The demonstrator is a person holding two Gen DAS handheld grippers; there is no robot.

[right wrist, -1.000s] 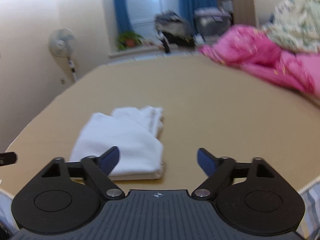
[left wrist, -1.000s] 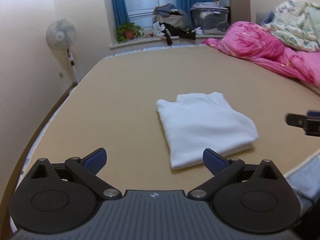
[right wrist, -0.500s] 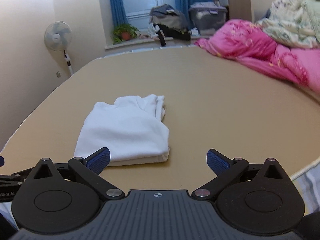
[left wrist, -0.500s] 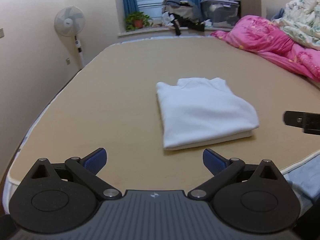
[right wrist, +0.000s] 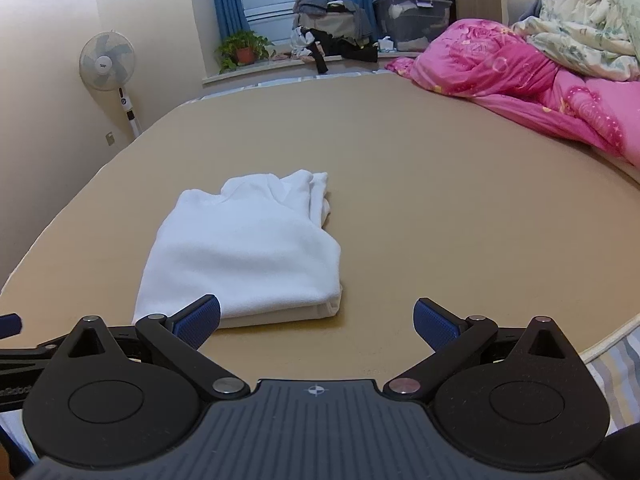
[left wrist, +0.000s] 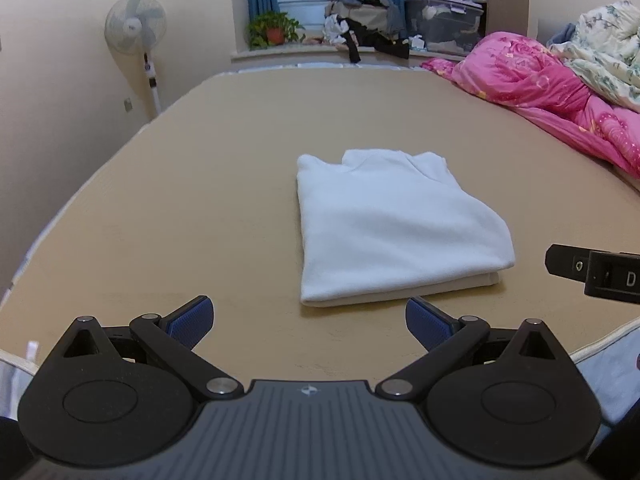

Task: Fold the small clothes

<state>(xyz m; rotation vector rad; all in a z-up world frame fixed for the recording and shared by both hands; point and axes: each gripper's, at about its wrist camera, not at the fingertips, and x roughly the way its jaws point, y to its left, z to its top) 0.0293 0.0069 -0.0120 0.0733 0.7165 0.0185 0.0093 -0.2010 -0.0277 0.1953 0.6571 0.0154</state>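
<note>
A white garment lies folded into a neat rectangle on the tan bed surface; it also shows in the right wrist view. My left gripper is open and empty, held back near the bed's front edge, just short of the garment's near edge. My right gripper is open and empty, to the right of the garment's near corner. Part of the right gripper's body shows at the right edge of the left wrist view.
A pink quilt and a floral blanket are piled along the right side. A standing fan is by the left wall. A potted plant, clothes and a storage box sit on the far windowsill.
Both grippers have drawn back and risen a little from the folded garment, still open. The garment has not moved.
</note>
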